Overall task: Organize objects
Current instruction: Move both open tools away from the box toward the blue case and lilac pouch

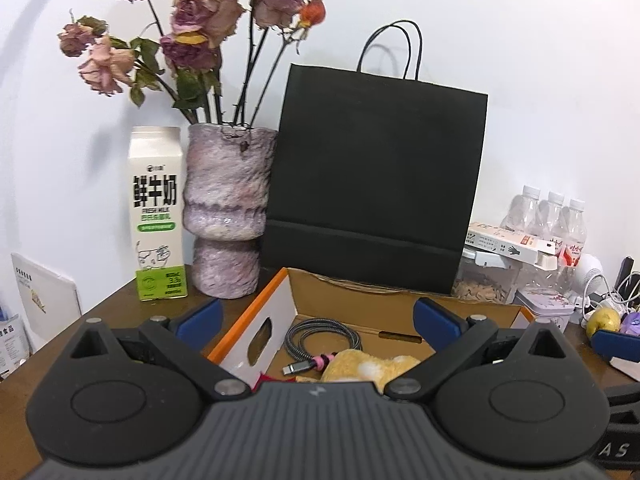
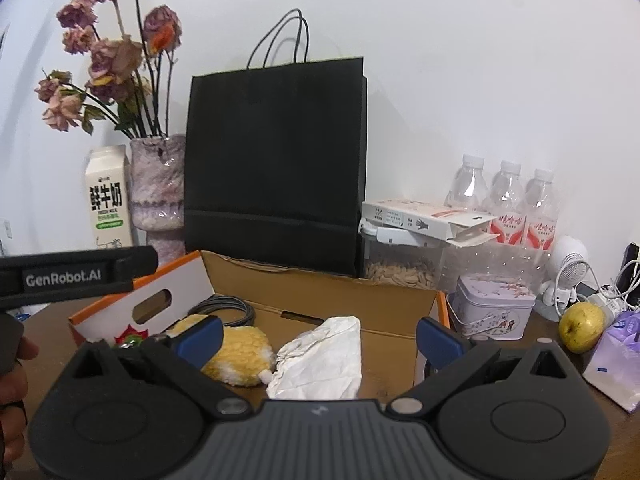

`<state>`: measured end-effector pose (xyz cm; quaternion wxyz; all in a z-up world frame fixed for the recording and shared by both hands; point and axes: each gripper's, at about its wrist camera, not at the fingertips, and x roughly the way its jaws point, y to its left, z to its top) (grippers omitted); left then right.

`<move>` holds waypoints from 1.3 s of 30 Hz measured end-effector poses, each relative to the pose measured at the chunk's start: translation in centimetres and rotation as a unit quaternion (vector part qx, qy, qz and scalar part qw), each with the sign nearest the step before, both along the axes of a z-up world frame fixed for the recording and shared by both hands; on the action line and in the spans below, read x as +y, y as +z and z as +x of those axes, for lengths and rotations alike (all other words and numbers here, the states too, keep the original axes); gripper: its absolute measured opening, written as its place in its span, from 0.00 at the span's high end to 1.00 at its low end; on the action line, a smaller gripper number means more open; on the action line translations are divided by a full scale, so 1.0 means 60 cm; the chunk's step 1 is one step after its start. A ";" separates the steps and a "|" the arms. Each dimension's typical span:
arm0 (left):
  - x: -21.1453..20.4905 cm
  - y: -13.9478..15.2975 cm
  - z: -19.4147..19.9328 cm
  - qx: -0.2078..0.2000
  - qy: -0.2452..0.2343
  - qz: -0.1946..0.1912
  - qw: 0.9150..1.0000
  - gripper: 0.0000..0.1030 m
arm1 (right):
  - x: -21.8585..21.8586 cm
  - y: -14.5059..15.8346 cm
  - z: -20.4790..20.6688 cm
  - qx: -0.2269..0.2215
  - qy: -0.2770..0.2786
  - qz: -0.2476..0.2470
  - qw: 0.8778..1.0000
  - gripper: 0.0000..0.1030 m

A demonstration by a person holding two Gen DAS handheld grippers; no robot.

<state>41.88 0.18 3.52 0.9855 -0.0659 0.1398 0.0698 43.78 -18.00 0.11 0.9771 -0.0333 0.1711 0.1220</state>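
Both my grippers, left gripper point(image 1: 318, 318) and right gripper point(image 2: 320, 334), are spread wide, holding nothing. Right ahead sits the cardboard box point(image 2: 344, 300) with the yellow plush point(image 2: 240, 356), cable point(image 1: 320, 336) and crumpled paper point(image 2: 324, 356) inside.

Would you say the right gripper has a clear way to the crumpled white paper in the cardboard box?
Probably yes: the right gripper is open, the crumpled white paper lies uncovered between its fingers.

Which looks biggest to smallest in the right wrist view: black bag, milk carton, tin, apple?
1. black bag
2. milk carton
3. tin, close to the carton in apparent size, and it sits nearer the camera, so their order is unsure
4. apple
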 end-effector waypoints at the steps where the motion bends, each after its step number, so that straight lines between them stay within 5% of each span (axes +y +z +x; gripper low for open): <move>1: 0.003 0.002 -0.007 0.000 0.001 -0.003 1.000 0.00 | -0.001 0.002 -0.006 -0.002 0.000 0.000 1.000 0.00; 22: -0.016 0.026 -0.159 0.027 -0.046 -0.014 0.999 0.00 | -0.033 0.026 -0.168 -0.008 0.009 0.000 1.000 0.00; 39: -0.056 0.020 -0.298 0.067 -0.065 0.017 0.995 0.00 | -0.071 0.012 -0.328 0.007 0.019 -0.012 1.000 0.00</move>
